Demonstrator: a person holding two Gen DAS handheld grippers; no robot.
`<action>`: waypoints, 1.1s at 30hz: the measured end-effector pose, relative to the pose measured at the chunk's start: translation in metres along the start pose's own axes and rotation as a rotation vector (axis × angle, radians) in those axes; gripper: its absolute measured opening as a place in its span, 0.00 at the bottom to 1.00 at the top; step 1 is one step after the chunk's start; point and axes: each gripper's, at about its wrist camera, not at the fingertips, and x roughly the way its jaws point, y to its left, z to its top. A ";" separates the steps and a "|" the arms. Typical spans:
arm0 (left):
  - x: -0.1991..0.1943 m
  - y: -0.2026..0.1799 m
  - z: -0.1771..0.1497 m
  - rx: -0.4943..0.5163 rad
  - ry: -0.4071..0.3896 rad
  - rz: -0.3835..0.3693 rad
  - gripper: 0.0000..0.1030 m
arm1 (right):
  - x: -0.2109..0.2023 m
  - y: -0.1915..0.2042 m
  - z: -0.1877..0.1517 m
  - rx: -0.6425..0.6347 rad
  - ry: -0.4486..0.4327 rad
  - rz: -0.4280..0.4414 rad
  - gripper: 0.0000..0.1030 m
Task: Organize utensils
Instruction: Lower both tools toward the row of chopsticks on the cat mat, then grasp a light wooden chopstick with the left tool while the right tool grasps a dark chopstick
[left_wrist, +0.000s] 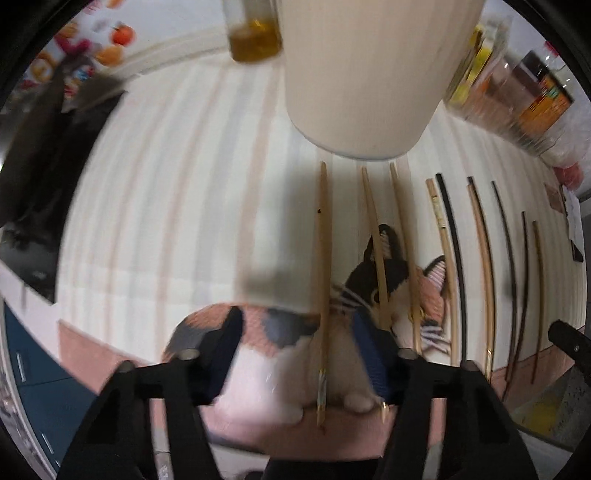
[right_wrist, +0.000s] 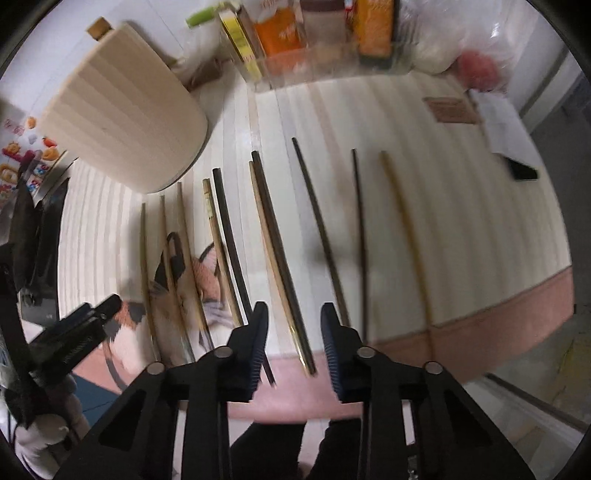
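though unheld, chopsticks (right_wrist: 282, 258) between hand-held gripper (right_wrist: 293, 343)

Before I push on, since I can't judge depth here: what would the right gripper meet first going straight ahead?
Probably the paired dark and tan chopsticks lying between the open right gripper fingers, lengthwise on the striped mat.

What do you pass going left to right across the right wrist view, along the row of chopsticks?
Left claw → three light chopsticks → black chopstick → touching tan-and-dark pair → two dark sticks → lone tan stick.
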 end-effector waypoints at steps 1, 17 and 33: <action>0.008 0.001 0.004 -0.002 0.016 -0.015 0.45 | 0.008 0.002 0.007 0.005 0.006 0.000 0.22; 0.053 -0.023 0.024 0.034 0.028 0.034 0.05 | 0.087 0.036 0.060 -0.017 0.180 0.150 0.21; 0.042 -0.015 -0.010 -0.044 0.069 0.089 0.05 | 0.103 0.074 0.079 -0.039 0.208 0.226 0.08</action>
